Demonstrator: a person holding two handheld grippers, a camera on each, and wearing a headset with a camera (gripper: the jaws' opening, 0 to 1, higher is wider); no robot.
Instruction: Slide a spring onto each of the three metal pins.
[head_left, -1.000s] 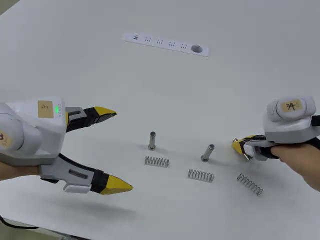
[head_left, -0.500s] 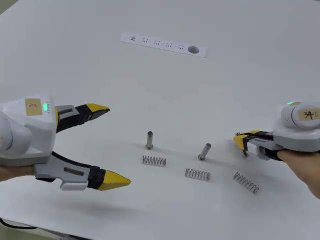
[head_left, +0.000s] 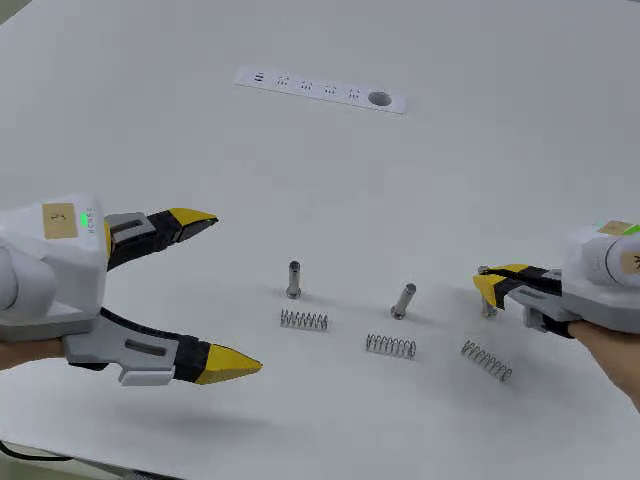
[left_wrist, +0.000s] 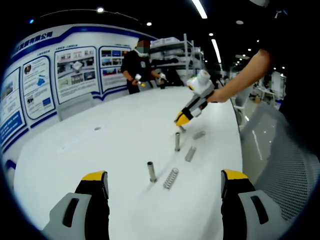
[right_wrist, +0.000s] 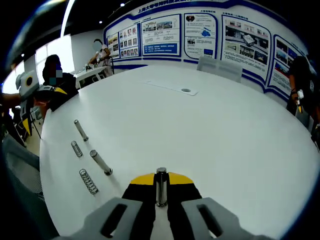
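Right fingers (right_wrist: 142, 182) clamp a pin (right_wrist: 160, 190); left fingers (left_wrist: 94, 180) spread wide.

Noted plain white across the bench (head_left: 450, 180). Found white shells, black jaws and yellow tips on the left gripper (head_left: 237, 292) and right gripper (head_left: 488, 285). Recorded a green light and a tan label on each. Logged bare silver-grey on three metal pins (head_left: 293, 279) and three springs (head_left: 303, 320). Marked the power strip (head_left: 320, 89) white, with dark sockets.

Tan sticker (head_left: 59, 221) on the left claw (head_left: 237, 292) body, handwritten mark illegible, blue-and-white wall boards (right_wrist: 200, 30), print too small to read, socket strip (head_left: 320, 88) on the tabletop (head_left: 450, 180), markings unreadable.
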